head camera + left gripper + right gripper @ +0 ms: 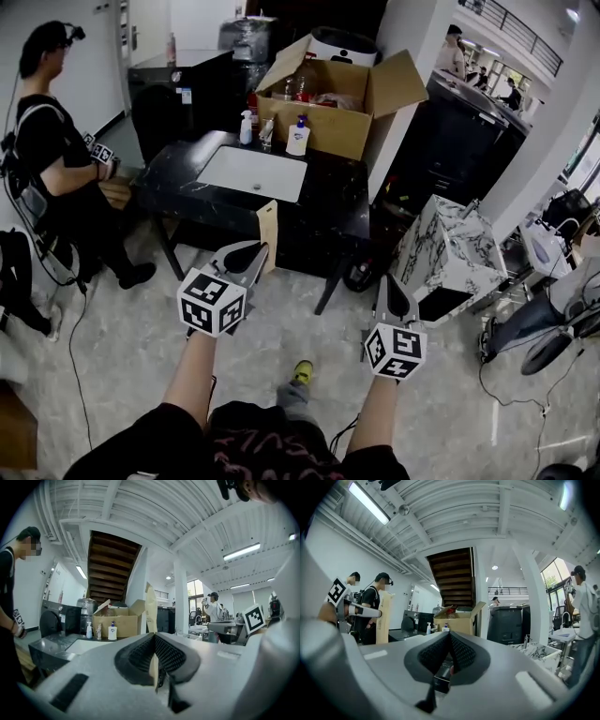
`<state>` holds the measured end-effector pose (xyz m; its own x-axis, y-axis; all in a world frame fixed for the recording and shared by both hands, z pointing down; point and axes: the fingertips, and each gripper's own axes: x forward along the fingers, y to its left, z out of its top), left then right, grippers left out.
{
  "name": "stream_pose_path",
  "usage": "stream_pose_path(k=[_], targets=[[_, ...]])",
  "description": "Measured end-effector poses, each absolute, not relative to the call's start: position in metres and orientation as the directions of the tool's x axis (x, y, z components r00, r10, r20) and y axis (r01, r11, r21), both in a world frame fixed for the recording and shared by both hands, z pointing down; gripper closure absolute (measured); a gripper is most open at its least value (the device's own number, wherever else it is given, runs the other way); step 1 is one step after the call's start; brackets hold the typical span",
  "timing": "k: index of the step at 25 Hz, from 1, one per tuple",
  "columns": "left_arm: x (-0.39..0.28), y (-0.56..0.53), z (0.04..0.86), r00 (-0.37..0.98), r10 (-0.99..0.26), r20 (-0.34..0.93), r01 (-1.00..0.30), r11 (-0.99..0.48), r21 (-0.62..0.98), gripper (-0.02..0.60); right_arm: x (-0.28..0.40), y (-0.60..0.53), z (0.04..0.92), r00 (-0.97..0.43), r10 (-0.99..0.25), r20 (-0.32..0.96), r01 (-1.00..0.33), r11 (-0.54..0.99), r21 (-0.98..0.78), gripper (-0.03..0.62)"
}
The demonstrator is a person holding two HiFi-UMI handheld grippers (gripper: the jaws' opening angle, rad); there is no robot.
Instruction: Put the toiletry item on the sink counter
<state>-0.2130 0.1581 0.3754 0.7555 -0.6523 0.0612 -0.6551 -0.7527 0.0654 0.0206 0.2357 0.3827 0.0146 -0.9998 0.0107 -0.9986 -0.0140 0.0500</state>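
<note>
A flat tan paper packet [268,234] stands upright, pinched at its lower end by my left gripper [251,253], which is shut on it. From the left gripper view the packet [151,606] rises between the closed pads. My right gripper [392,292] hangs lower right, its jaws pressed together with nothing held; the right gripper view shows the same [449,635], with the packet [384,618] off to its left. Both grippers are over the floor, short of the black marble sink counter [333,202] with its white basin [253,173]. A spray bottle [246,127] and a pump bottle [298,137] stand at the counter's back edge.
An open cardboard box [342,108] sits behind the counter. A person in black [56,159] stands at its left end. A marble-patterned cabinet [450,253] lies to the right, and cables [506,375] run over the floor. People stand further back on the right.
</note>
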Motion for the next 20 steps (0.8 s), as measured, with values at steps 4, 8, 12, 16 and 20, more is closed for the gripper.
stream_pose_path(k=[4, 8, 12, 16, 20], targets=[[-0.198, 0.129, 0.377, 0.748, -0.659, 0.08, -0.663, -0.746, 0.064, 0.577, 0.037, 0.206, 0.388, 0.007, -1.0, 0.021, -0.999, -0.006, 0.039, 0.585], [-0.181, 0.097, 0.383, 0.742, -0.664, 0.095, -0.67, -0.739, 0.069, 0.577, 0.055, 0.17, 0.395, -0.006, -0.999, 0.036, -0.999, 0.007, 0.031, 0.585], [-0.158, 0.059, 0.391, 0.73, -0.674, 0.112, -0.682, -0.727, 0.074, 0.577, 0.077, 0.128, 0.4, -0.024, -0.999, 0.043, -0.999, 0.026, 0.035, 0.585], [-0.131, 0.02, 0.402, 0.721, -0.681, 0.129, -0.692, -0.717, 0.082, 0.577, 0.105, 0.086, 0.411, -0.036, -0.998, 0.054, -0.999, 0.037, 0.026, 0.585], [-0.1, -0.019, 0.405, 0.712, -0.688, 0.142, -0.701, -0.708, 0.085, 0.577, 0.134, 0.045, 0.411, -0.053, -0.997, 0.055, -0.998, 0.054, 0.023, 0.585]])
